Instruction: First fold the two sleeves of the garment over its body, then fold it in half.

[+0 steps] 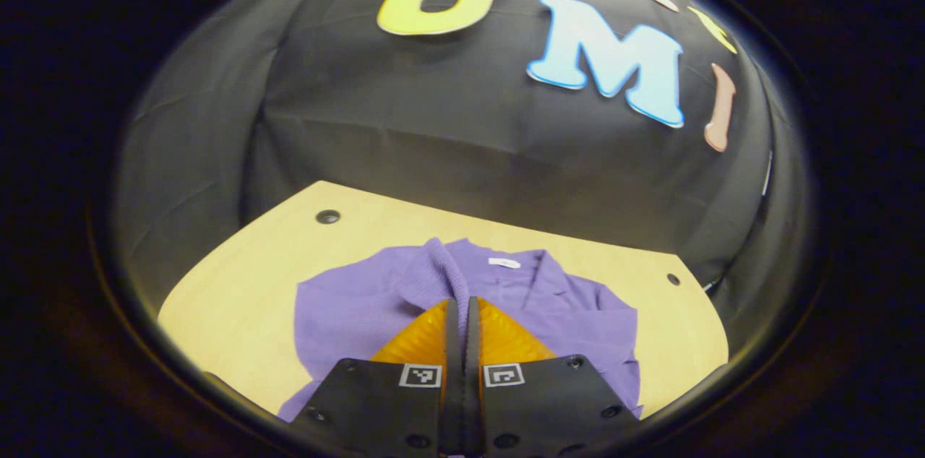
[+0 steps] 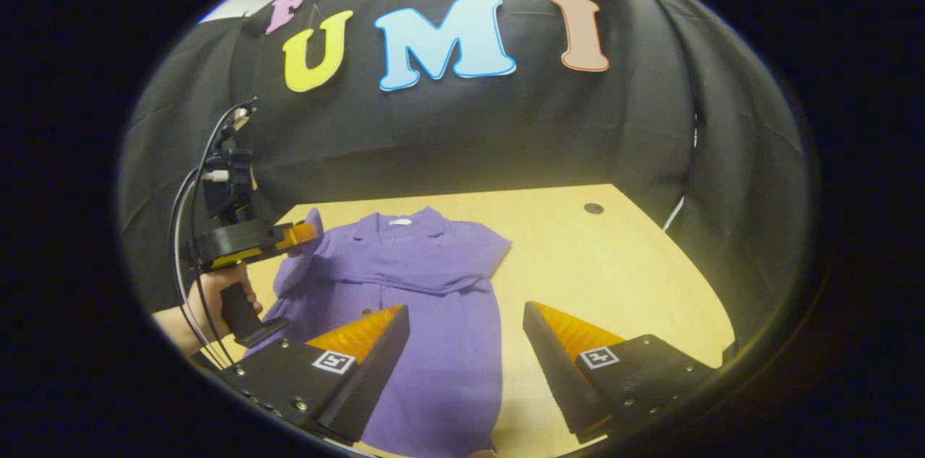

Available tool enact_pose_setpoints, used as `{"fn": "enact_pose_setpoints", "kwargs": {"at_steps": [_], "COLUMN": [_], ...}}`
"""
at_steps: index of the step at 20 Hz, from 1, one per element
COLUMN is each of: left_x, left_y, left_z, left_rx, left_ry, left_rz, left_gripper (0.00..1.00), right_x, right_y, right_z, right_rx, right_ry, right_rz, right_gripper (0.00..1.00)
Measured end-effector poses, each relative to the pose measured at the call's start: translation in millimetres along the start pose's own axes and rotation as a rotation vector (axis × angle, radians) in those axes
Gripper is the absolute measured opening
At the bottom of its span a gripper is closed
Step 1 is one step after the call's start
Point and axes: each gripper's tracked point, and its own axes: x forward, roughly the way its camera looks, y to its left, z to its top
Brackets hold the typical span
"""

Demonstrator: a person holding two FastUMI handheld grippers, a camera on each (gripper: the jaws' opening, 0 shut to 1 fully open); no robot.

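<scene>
A purple garment [image 2: 426, 299] lies collar-away on the wooden table [image 2: 614, 263]. One sleeve lies folded across its chest [image 2: 433, 283]. My left gripper [image 1: 462, 310] is shut on the other sleeve [image 1: 444, 266], whose cuff rises from between its orange fingers above the garment's body [image 1: 347, 306]. In the right gripper view that same gripper [image 2: 300, 234] is seen at the garment's left edge, lifting the sleeve [image 2: 307, 252], with a hand [image 2: 217, 292] on its grip. My right gripper [image 2: 466, 321] hangs open above the garment's lower half, nothing between its fingers.
The table has small dark holes near its far corners [image 1: 327, 216] [image 2: 593, 208]. Black cloth walls close in behind and at both sides. Bare wood lies right of the garment in the right gripper view. Cables [image 2: 191, 191] loop off the left gripper.
</scene>
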Motion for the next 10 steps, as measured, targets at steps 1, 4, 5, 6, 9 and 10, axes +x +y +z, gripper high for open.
{"fn": "enact_pose_setpoints", "kwargs": {"at_steps": [1, 4, 5, 6, 9, 10], "left_x": [3, 14, 19, 22, 32, 34], "left_y": [-18, -62, -73, -84, -112, -121], "left_z": [-5, -14, -17, -19, -26, -29], "left_rx": [0.025, 0.1, 0.12, 0.143, 0.21, 0.226], "left_ry": [0.009, 0.024, 0.031, 0.031, 0.045, 0.049], "left_rz": [-0.029, -0.089, -0.107, -0.121, -0.151, -0.159], "left_gripper": [0.07, 0.07, 0.07, 0.07, 0.07, 0.07], "right_x": [-1, -5, -7, -9, -12, -13], "right_y": [-6, -21, -26, -31, -41, -44], "right_z": [0, -6, -8, -12, -18, -19], "right_rx": [-0.002, -0.001, 0.003, 0.007, 0.026, 0.029], "right_ry": [0.001, 0.012, 0.015, 0.022, 0.032, 0.032], "right_rz": [-0.012, -0.037, -0.045, -0.05, -0.054, -0.054], "right_gripper": [0.96, 0.96, 0.96, 0.96, 0.96, 0.96]}}
